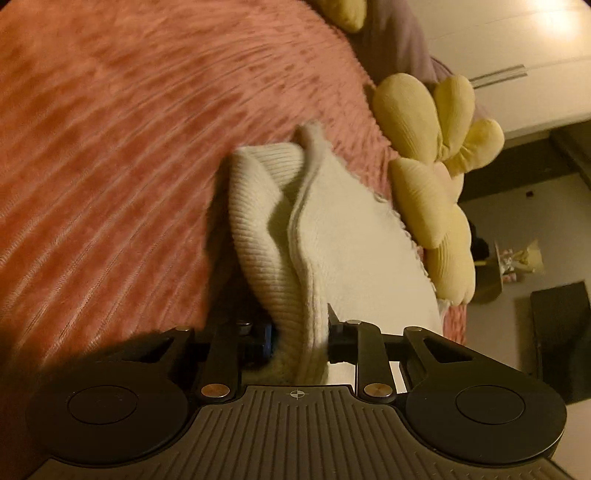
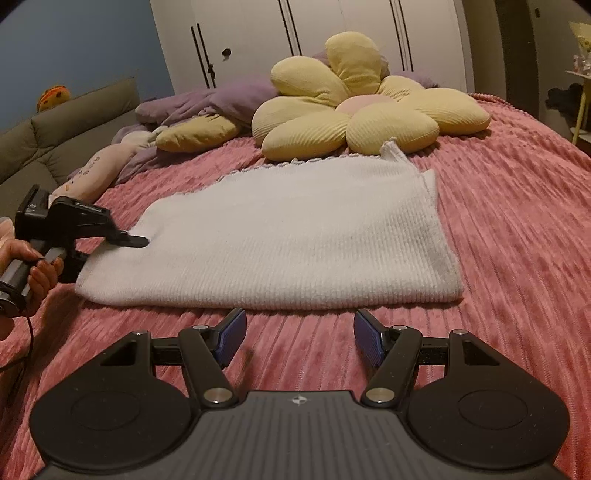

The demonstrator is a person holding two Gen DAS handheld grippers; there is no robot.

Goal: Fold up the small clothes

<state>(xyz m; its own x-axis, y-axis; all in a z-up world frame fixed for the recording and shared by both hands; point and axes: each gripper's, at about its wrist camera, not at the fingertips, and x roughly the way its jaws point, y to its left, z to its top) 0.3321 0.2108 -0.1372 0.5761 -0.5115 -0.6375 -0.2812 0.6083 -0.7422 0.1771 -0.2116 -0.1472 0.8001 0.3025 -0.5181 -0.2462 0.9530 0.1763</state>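
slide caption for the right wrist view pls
Open right tongs hover before white ribbed knit garment on pink bedspread.

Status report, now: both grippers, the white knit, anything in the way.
Left gripper shut on white knit garment at its corner. Right gripper open, empty, short of the near hem. Yellow flower cushion touching the far edge.

A bed (image 2: pixel 517 221) with a pink ribbed cover stands before white wardrobe doors (image 2: pixel 332 22); a blue wall (image 2: pixel 74 44) rises behind a grey sofa (image 2: pixel 66 125).
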